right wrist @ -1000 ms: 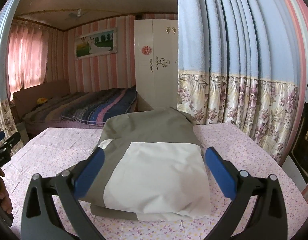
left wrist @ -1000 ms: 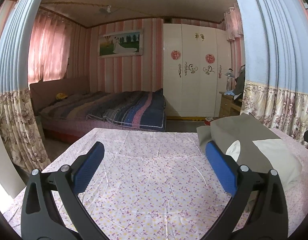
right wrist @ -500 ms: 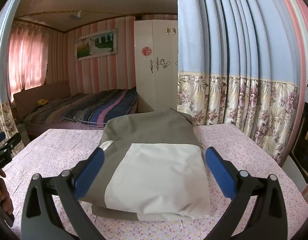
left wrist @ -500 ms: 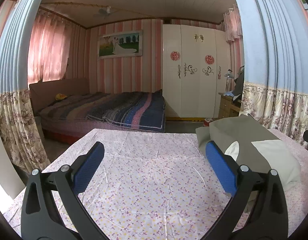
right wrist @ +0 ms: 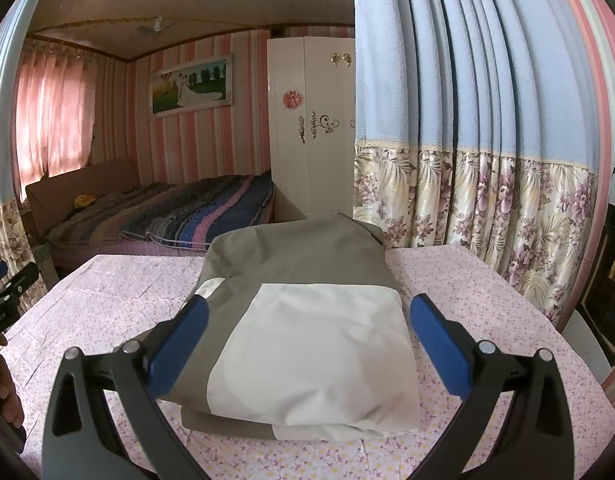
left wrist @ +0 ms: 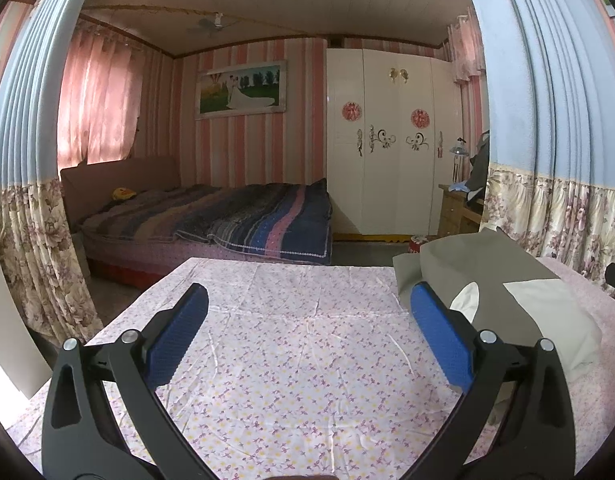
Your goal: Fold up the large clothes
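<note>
Both claws stood wide open and empty: the right gripper (right wrist: pixel 307 332) straddled the folded garment (right wrist: pixel 303 320), the left gripper (left wrist: pixel 307 332) hovered over the floral tablecloth (left wrist: pixel 291 380). I judged the fold done, so pulling back level without snagging seemed best

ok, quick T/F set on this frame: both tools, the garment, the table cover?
1. The left tool is shut on the garment. False: its jaws stand wide open over the bare floral tablecloth, holding nothing.
2. The grey and white garment lies folded in a compact stack on the table. True.
3. The right tool is open, with the garment showing between its fingers. True.
4. The garment hangs off the table edge. False: it rests wholly on the tablecloth.
5. In the left wrist view the garment sits to the right of the tool. True.
</note>
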Demonstrator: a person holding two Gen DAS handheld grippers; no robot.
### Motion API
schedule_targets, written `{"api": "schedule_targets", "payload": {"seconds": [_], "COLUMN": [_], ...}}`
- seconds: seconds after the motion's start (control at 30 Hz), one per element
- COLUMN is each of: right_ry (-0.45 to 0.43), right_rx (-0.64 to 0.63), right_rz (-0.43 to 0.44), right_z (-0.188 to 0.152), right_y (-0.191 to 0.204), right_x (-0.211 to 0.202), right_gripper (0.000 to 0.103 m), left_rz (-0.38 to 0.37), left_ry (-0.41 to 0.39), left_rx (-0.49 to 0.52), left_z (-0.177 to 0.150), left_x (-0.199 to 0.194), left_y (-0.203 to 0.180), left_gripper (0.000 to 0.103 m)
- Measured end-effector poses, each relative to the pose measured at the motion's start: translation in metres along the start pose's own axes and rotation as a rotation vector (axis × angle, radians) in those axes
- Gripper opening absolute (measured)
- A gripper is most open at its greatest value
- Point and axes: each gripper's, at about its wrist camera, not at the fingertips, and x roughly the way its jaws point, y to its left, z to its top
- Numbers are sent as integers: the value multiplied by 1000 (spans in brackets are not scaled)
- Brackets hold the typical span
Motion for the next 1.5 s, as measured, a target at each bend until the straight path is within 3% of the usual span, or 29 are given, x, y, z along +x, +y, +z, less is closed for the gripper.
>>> {"api": "schedule_targets", "payload": {"seconds": [0.3,0.57,1.0,1.27,1.5], "right_ry": [7,17,16,17,13], "right_rx": [-7,-15,-35,-41,-42], "right_rz": [-2,-2,1,-1,-3], "right_z": [0,-1,0,1,1], "right_y": [2,3,3,2,2], "right_x": [0,0,-2,-2,-2], "right_gripper": [101,101,101,101,101], "left_rz": [-1,53,10,67,54], "left_ry": [39,55,75,88,93], "left_rx": [21,52,35,51,34], "left_z": [0,0,1,1,1], "left_x": [4,7,6,10,10], "left_y": [-6,-12,-15,-16,-16], "left_gripper": [100,100,100,100,100]}}
